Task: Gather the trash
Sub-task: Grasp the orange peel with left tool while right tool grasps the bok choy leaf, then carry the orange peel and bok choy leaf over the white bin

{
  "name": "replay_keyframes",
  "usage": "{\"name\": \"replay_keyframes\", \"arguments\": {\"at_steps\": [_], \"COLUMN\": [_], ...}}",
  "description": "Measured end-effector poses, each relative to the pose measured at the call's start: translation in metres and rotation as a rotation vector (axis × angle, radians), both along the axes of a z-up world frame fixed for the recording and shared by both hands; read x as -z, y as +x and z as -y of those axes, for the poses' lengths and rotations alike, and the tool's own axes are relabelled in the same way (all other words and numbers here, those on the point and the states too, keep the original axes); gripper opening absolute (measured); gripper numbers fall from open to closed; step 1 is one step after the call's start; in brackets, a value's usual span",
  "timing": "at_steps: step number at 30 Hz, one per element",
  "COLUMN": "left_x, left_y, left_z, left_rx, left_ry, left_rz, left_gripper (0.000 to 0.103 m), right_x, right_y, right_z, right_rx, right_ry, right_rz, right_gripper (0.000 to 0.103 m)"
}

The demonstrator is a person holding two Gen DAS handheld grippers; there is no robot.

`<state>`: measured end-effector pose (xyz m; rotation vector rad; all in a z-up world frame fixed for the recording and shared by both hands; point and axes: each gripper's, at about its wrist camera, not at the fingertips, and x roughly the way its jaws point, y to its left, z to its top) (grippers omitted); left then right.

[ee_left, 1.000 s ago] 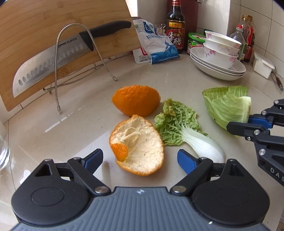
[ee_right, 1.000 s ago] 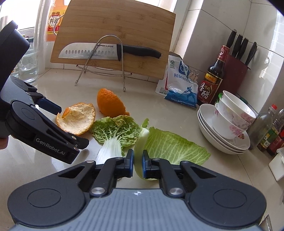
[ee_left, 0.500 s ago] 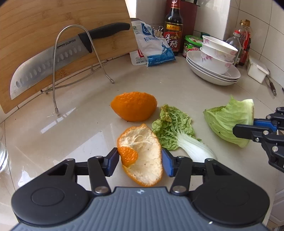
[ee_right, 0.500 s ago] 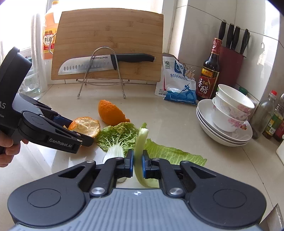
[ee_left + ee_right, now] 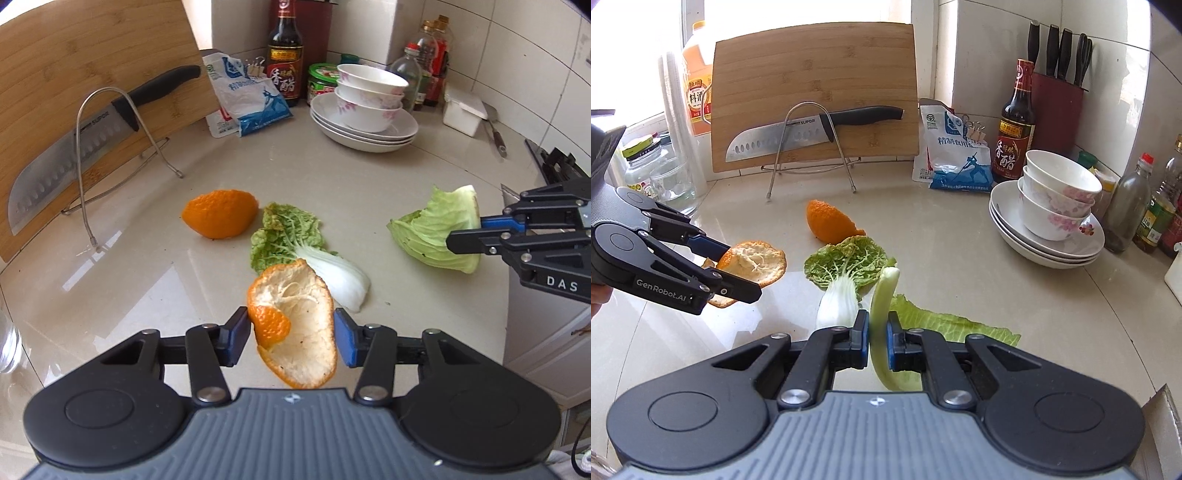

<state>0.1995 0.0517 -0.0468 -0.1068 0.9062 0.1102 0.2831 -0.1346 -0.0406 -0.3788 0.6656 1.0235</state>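
My left gripper (image 5: 293,334) had just been closing, and its blue pads pinched a curled orange peel (image 5: 295,328), bumpy outside and white and soft inside, low in the middle of the left view. My right gripper (image 5: 877,338) squeezed the thick pale rib of a floppy green cabbage leaf (image 5: 882,317). On the smooth shiny counter (image 5: 332,177) lay a crinkly bok choy leaf (image 5: 295,243) and another round peel (image 5: 219,218) above it.
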Motion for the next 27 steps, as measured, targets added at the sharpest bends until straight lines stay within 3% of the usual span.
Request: {"name": "replay_keyframes", "arguments": {"at_steps": [13,27], "left_x": [-0.012,-0.011], "left_y": [-0.01,0.006], "left_z": [0.066,0.148], "left_rx": [0.222,0.466], "left_ry": [-0.024,-0.052], "left_rz": [-0.032,-0.027], "left_gripper": [0.048,0.048], "right_x": [-0.009,0.002], "right_y": [-0.036,-0.058], "right_z": [0.058,0.144], "right_rx": [0.078,0.306], "right_ry": [-0.013,-0.022], "right_rz": [-0.009,-0.036], "right_gripper": [0.012,0.012]}}
